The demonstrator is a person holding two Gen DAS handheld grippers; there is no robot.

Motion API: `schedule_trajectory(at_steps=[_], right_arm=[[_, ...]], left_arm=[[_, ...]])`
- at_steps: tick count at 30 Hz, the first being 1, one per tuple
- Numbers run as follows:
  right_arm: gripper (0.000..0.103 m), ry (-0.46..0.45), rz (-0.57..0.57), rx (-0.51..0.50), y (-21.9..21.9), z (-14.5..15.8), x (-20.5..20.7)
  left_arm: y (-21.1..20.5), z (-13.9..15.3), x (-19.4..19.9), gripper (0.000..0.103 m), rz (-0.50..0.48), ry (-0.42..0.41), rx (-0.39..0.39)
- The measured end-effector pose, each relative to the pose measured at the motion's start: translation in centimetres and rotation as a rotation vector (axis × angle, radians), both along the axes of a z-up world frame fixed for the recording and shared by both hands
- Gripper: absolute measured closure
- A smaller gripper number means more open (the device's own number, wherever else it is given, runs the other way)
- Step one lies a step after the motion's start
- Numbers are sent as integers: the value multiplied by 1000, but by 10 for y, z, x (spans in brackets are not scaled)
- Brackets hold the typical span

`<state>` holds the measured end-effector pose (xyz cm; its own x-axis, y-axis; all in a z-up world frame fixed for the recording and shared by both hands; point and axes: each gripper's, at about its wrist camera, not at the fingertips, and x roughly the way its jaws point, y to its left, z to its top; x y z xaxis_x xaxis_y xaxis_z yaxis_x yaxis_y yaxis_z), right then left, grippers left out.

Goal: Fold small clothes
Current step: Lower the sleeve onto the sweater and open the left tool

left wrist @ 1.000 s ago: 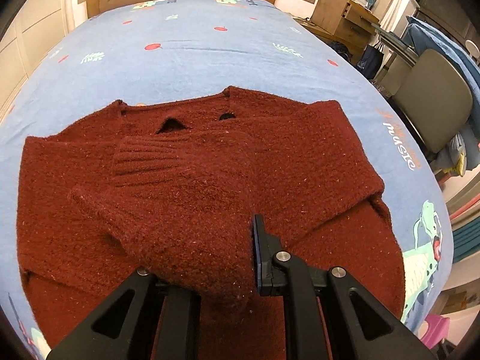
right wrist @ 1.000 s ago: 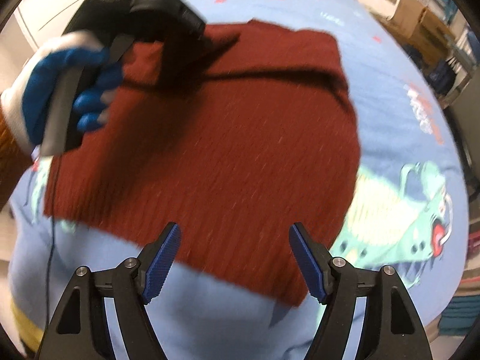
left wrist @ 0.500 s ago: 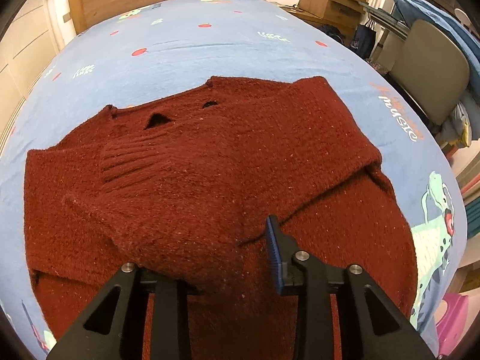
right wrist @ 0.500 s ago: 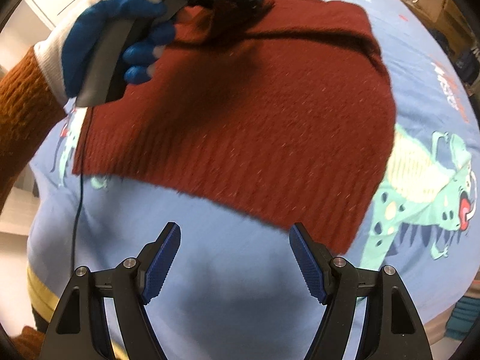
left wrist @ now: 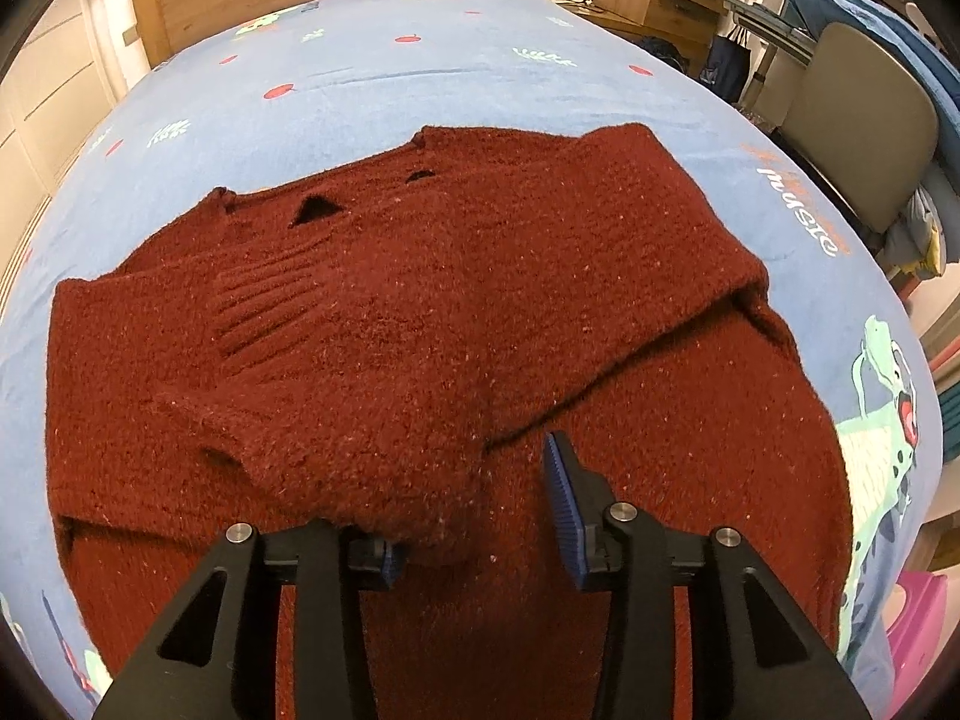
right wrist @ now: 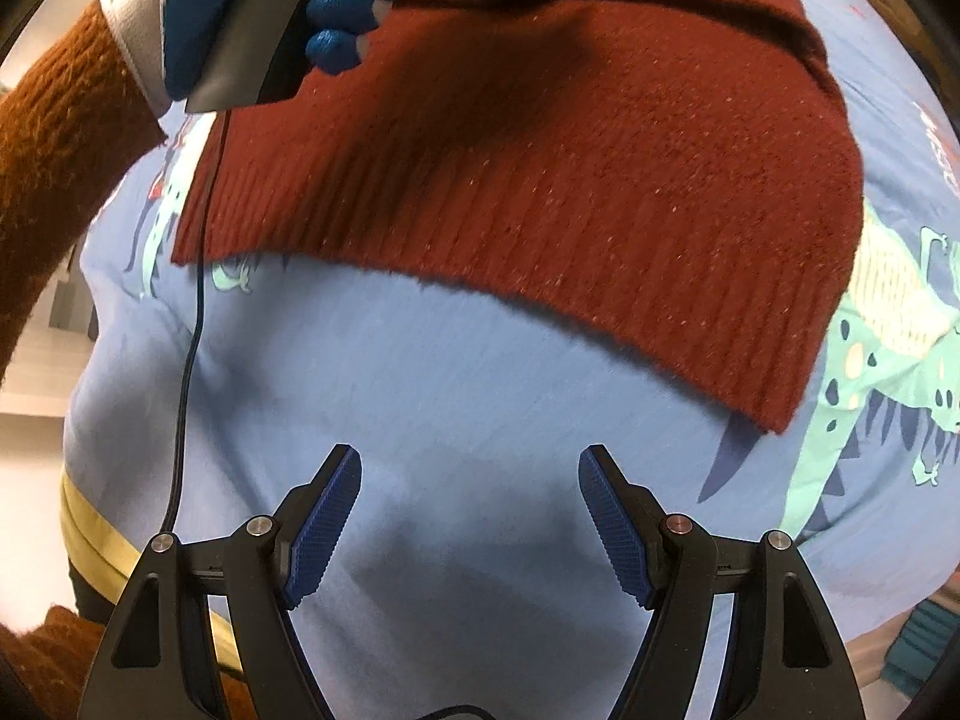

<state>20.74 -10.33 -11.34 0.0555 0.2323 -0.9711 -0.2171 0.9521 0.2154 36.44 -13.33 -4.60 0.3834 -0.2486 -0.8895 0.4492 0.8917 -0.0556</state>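
I see dark red sweater [left wrist: 432, 324] flat on the blue bed [left wrist: 372, 78], left claw [left wrist: 474, 516] just been opening, folded sleeve maybe loose between, right claw [right wrist: 468, 516] apart over sheet

White "music" print on blue bedsheet [left wrist: 720, 138], right edge.

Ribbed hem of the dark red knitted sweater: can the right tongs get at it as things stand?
Probably yes: the right tongs stand open over bare blue bedsheet, and nothing lies between them and the ribbed hem.
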Motion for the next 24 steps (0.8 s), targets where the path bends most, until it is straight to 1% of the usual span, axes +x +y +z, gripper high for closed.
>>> schedule_trajectory(at_steps=[2,6,11,17,24], right_arm=[[26,10,4,-3,3,-5,0],[26,28,11,-8,12,-15,0],[26,25,33,-28,23,-20,2],[26,27,44,-37,26,-24,3],[26,28,44,-35,26,-25,3]], left_arm=[[-1,-2,-2,64,-7,-4,5],[-7,-7,-5,62,-25,-24,35],[-17,-8,-12,61,-65,-92,109],[-32,-10,-23,60,-141,-161,181],[-39,-17,-25,58,-182,-167,211]])
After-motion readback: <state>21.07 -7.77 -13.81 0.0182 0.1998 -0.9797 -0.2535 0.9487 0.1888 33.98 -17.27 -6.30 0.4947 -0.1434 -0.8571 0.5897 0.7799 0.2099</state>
